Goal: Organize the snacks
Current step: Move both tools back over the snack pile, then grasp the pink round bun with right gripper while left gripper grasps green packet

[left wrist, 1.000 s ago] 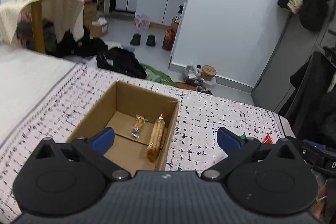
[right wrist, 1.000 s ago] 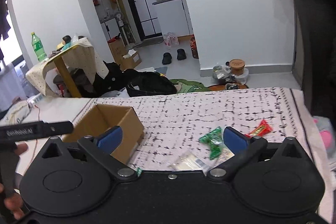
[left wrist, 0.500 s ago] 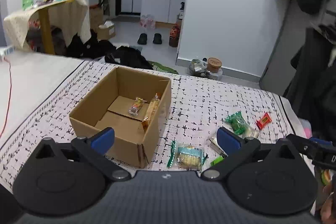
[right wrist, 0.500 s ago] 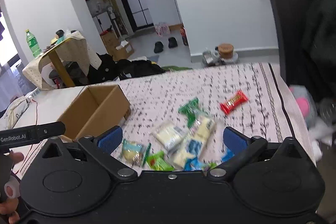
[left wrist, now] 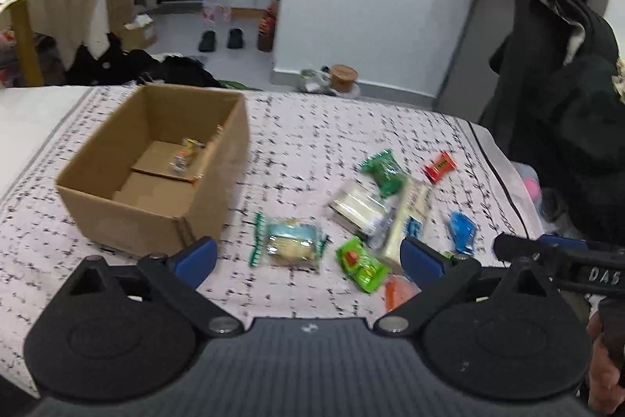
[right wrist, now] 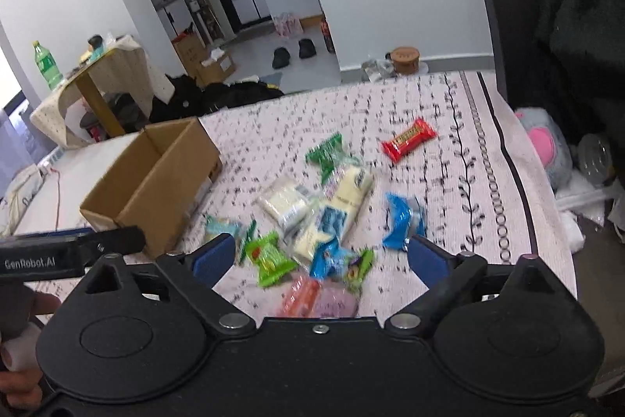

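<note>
Even, fairly bright indoor light with soft shadows and no glare. Both views show motion blur on the snack packets (right wrist: 312,206) and patterned cloth (left wrist: 312,127). Fisheye distortion bends walls at the edges.

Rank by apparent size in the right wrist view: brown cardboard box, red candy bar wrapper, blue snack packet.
1. Brown cardboard box, clearly largest.
2. Blue snack packet.
3. Red candy bar wrapper.
The packet lies nearer the camera, so the last two are uncertain.
</note>
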